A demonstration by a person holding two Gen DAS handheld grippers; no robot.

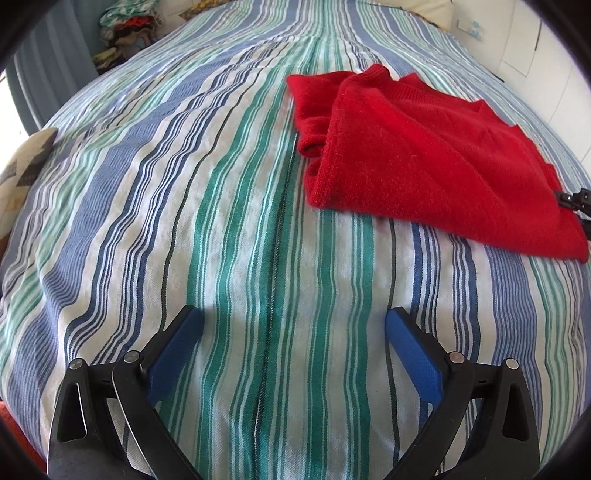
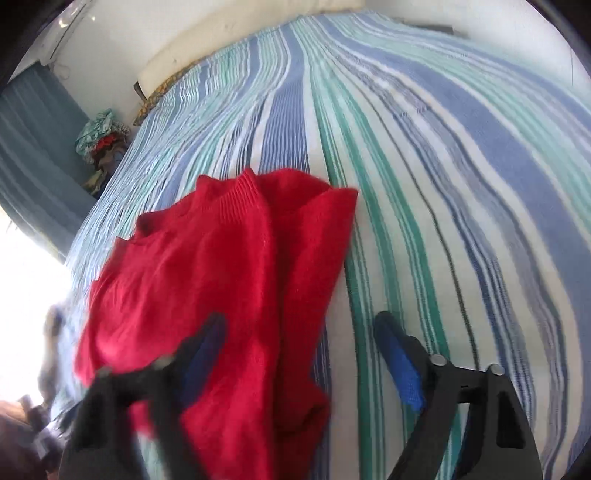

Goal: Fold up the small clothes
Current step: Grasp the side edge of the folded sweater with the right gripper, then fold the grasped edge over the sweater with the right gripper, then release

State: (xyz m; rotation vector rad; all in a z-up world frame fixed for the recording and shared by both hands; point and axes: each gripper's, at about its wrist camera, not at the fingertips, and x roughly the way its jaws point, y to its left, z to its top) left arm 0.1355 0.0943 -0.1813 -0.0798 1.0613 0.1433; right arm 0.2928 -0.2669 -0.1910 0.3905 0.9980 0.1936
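Item: red sweater [image 1: 424, 158], partly folded, lying flat on the striped bed cover [image 1: 221, 221].

Your right tool [image 2: 299, 328]: above the sweater's near edge, fingers apart, nothing clamped; its left finger is blurred.

Your left tool [image 1: 293, 317]: beside the sweater over bare cover, fingers apart, empty.

Beyond the sweater, past the bed's far corner: heap of mixed clothes [image 1: 125, 33].

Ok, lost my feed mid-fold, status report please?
Left gripper open over bare striped bedspread. Right gripper open, red sweater between its jaws, not pinched. Sweater partly folded. Nothing in the way.
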